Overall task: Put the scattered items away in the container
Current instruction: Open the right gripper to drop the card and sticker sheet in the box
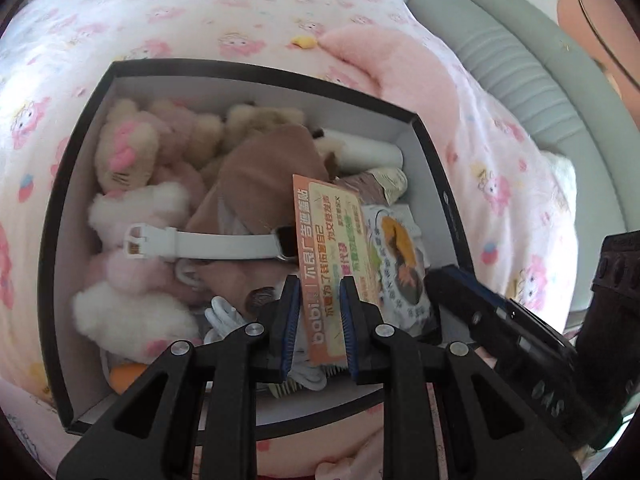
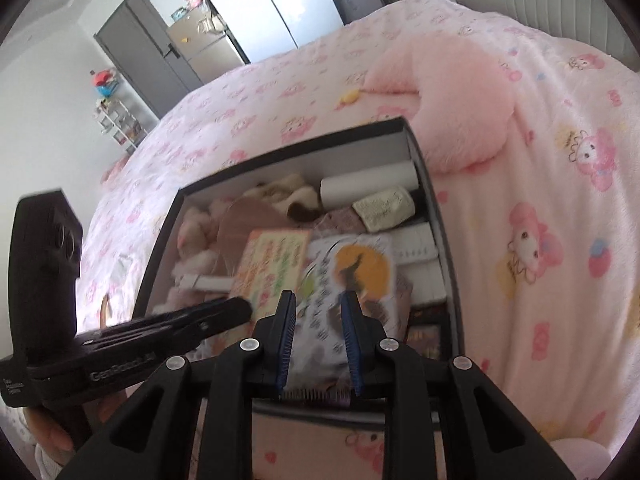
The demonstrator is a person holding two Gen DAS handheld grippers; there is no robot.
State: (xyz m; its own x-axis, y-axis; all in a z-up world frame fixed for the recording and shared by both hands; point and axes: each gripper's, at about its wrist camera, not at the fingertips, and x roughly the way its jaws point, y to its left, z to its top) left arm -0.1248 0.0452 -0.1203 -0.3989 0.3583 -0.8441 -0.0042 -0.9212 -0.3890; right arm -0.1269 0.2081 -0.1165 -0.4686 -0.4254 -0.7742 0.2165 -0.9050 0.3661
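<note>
A black box with a white inside sits on the pink bed and is full of items. It holds plush toys, a white watch, a brown cloth, a white roll and two packets. My left gripper is open, its fingers either side of the orange packet. My right gripper is open, its fingers either side of the white packet with an orange picture. Both packets lie in the box.
A fluffy pink cushion lies on the bed just beyond the box. A small yellow item lies on the sheet beside it. A grey padded headboard is at the far right. A door and shelves stand beyond the bed.
</note>
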